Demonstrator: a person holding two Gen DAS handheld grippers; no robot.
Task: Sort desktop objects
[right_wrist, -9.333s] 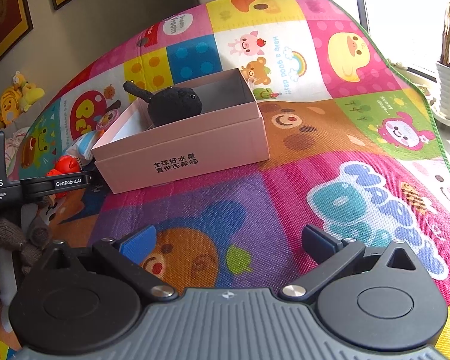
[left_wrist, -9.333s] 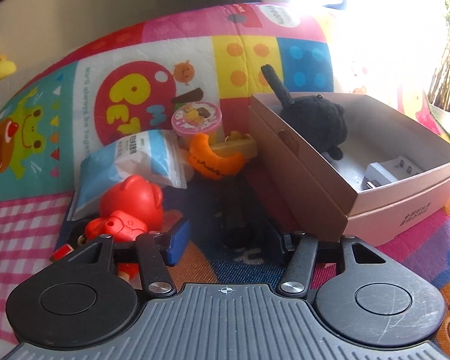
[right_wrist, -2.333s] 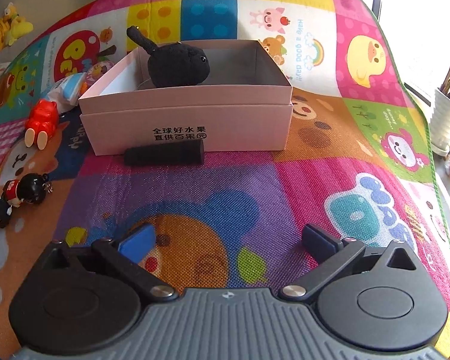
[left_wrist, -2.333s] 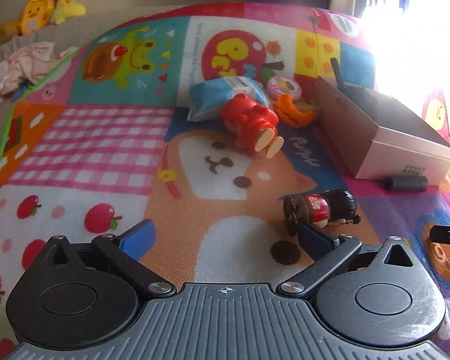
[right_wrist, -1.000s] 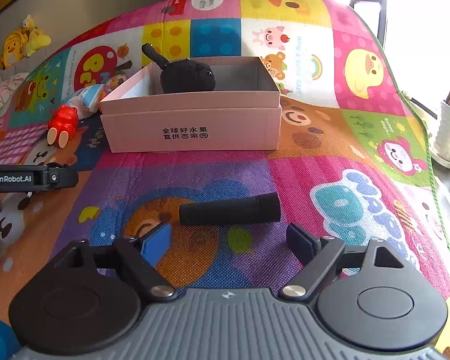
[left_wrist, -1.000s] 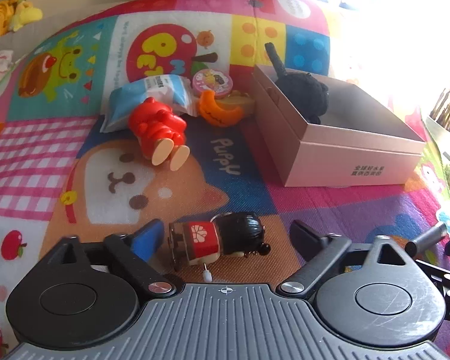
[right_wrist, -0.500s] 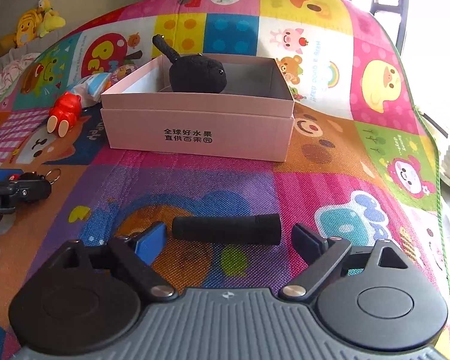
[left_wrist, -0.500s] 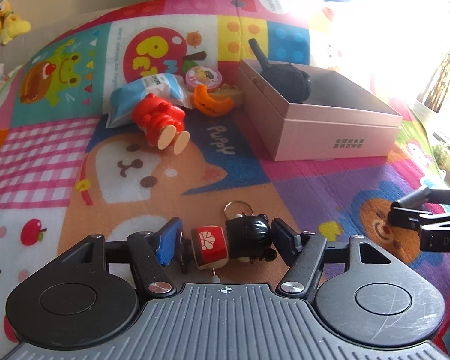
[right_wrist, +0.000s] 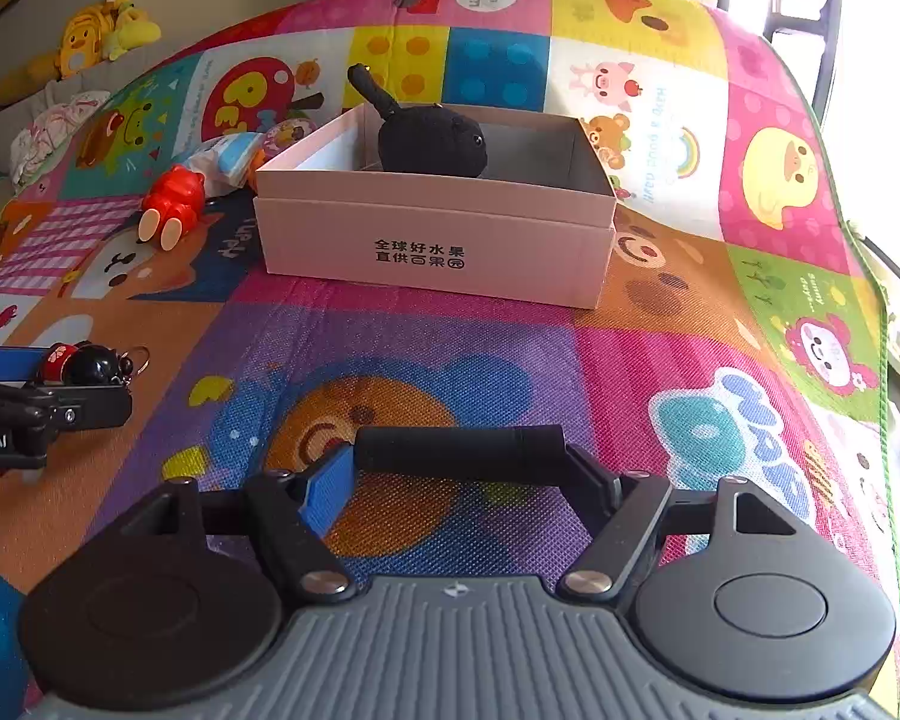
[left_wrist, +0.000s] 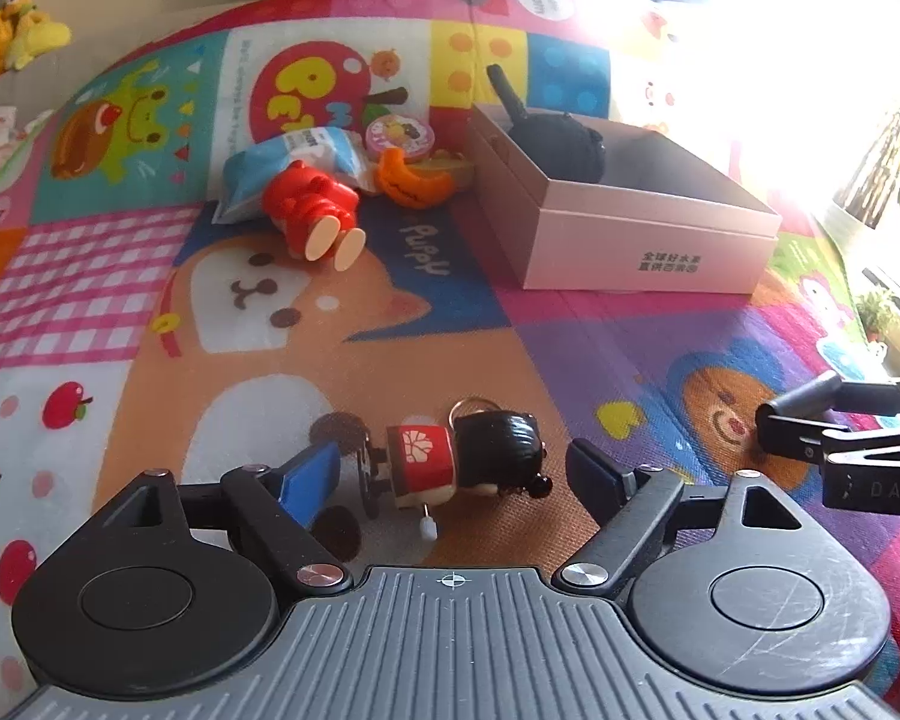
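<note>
A small doll keychain (left_wrist: 492,444) with a black head and red body lies on the play mat between the fingers of my left gripper (left_wrist: 453,474). Its jaws are opening, with a gap on each side of the doll. My right gripper (right_wrist: 462,471) is closing on a black cylinder (right_wrist: 459,447) that lies crosswise, and both pads touch its ends. A pink cardboard box (right_wrist: 438,228) stands further back with a black plush toy (right_wrist: 432,141) inside. In the left wrist view the right gripper (left_wrist: 840,420) shows at the right edge.
A red bear toy (left_wrist: 312,204), a blue-white packet (left_wrist: 288,156), an orange toy (left_wrist: 411,183) and a round pink tin (left_wrist: 399,135) lie in a cluster left of the box (left_wrist: 648,240). Yellow plush toys (right_wrist: 96,24) sit by the wall. The mat's edge runs along the right.
My left jaws, close around the doll half a second ago, have spread apart from it. My right jaws have come in until they meet the ends of the black cylinder.
</note>
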